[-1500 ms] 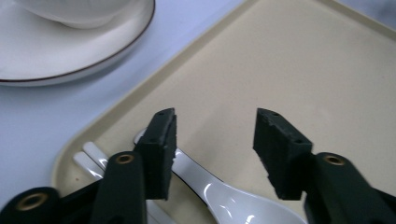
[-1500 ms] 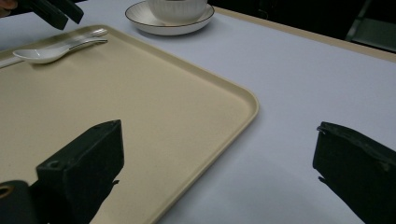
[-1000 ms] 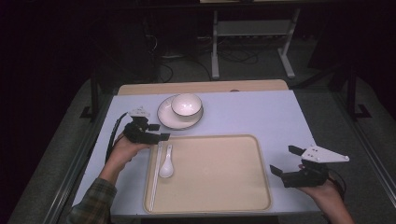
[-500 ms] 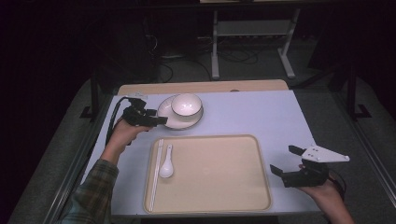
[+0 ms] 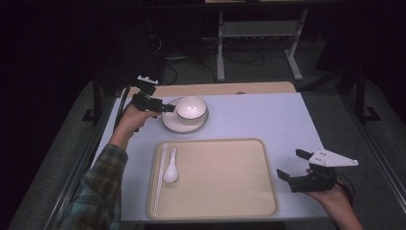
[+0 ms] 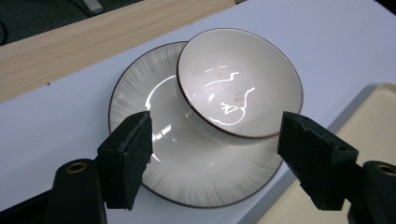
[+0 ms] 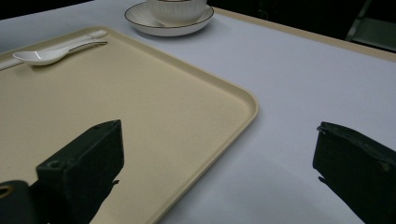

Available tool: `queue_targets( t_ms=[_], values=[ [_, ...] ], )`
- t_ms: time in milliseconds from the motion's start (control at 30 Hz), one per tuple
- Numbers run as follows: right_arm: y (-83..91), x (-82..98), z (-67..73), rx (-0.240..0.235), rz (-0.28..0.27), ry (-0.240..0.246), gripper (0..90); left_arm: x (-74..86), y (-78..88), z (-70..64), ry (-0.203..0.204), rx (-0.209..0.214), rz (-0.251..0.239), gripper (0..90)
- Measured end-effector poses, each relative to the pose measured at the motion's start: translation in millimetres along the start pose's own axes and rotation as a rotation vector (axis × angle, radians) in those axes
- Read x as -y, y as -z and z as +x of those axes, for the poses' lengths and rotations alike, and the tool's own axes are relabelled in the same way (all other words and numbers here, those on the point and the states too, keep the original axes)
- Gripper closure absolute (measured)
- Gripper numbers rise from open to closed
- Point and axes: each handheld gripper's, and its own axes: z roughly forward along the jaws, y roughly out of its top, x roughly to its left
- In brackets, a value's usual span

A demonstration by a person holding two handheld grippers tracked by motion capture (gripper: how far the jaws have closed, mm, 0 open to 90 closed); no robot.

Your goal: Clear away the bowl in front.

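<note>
Bowl point(image 6: 239, 100) just ahead of open left tongs point(image 6: 229, 156) — untouched.

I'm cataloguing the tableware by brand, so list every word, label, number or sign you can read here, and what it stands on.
None: no readable text anywhere.
Bowl: plain white, dark rim line, only light reflections inside.
Plate: faint ribbed pattern, no mark.
Spoon and tray: unmarked.
Left gripper and right gripper: black jaws, no lettering visible.

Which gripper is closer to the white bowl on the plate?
Left. The left gripper hovers open right beside the white bowl; the right gripper waits far off, past the beige tray's corner.
</note>
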Motion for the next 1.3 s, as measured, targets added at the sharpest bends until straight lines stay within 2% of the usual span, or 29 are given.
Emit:
queue_targets(
  t_ms=[33, 233, 300, 333, 433, 633, 800, 1000, 1233, 1300],
  values=[
    [0.3, 0.1, -0.2, 0.0, 0.0, 0.0, 1.5, -4.0, -4.0, 0.7, 0.003, -0.008, 0.016, 29.6],
    [0.7, 0.2, -0.5, -0.001, -0.003, -0.002, 1.5, -17.7, -22.0, 4.1, 0.009, -0.029, 0.077, 30.7],
    [0.8, 0.4, -0.6, -0.001, -0.003, -0.002, 1.5, -22.8, -33.0, 4.0, 0.013, -0.04, 0.115, 34.6],
    [0.8, 0.4, -0.6, -0.001, -0.003, -0.002, 1.5, -22.8, -33.0, 4.0, 0.013, -0.04, 0.115, 35.3],
    [0.9, 0.3, -0.4, -0.004, -0.004, -0.002, 1.5, -28.4, -47.6, 4.9, 0.018, -0.057, 0.156, 38.3],
    [1.2, 0.5, -0.7, -0.005, -0.006, -0.005, 1.5, -31.3, -67.0, 4.0, 0.03, -0.059, 0.196, 43.9],
    [1.6, 0.7, -0.8, -0.007, -0.008, -0.007, 1.5, -32.4, -82.8, 1.5, 0.016, -0.079, 0.237, 51.2],
    [2.0, 0.9, -1.3, -0.009, -0.012, -0.009, 1.5, -31.3, -92.8, 3.1, 0.035, -0.084, 0.266, 60.1],
    [2.1, 0.9, -1.5, -0.01, -0.013, -0.01, 1.5, -28.0, -98.8, 8.7, 0.086, -0.078, 0.302, 70.6],
    [2.1, 0.9, -1.7, -0.009, -0.014, -0.01, 1.5, -26.9, -99.2, 10.6, 0.083, -0.076, 0.306, 72.4]
  ],
)
